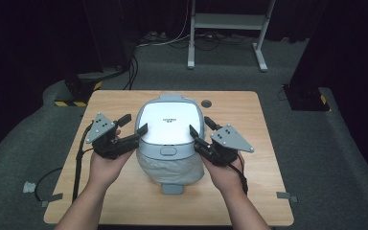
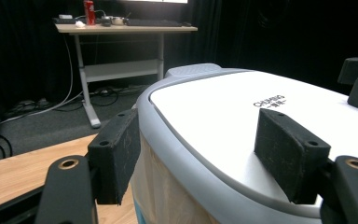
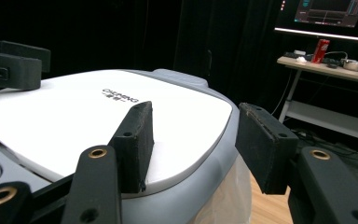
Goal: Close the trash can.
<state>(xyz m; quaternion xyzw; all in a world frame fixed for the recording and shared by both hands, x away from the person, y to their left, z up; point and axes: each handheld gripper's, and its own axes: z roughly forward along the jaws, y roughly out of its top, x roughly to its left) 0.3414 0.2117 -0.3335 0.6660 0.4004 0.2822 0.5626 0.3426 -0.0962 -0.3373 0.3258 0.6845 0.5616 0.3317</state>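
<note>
A grey cooker with a white lid (image 1: pixel 170 122) stands mid-table, and a clear plastic bag (image 1: pixel 172 167) is wrapped around its lower body. My left gripper (image 1: pixel 134 123) is at the cooker's left edge. In the left gripper view its jaws (image 2: pixel 203 154) straddle the lid's rim, one pad (image 2: pixel 116 154) outside and the other over the white top, and it is open. My right gripper (image 1: pixel 200 125) mirrors it at the right edge. Its jaws (image 3: pixel 199 144) are also open across the rim (image 3: pixel 214 158), with no pad pressing on it.
The wooden table (image 1: pixel 249 110) has a round dark grommet (image 1: pixel 206 103) behind the cooker. On the floor beyond are a white desk frame (image 1: pixel 227 21), cables and black stand bases (image 1: pixel 306 98). A far desk carries a red can (image 2: pixel 89 11).
</note>
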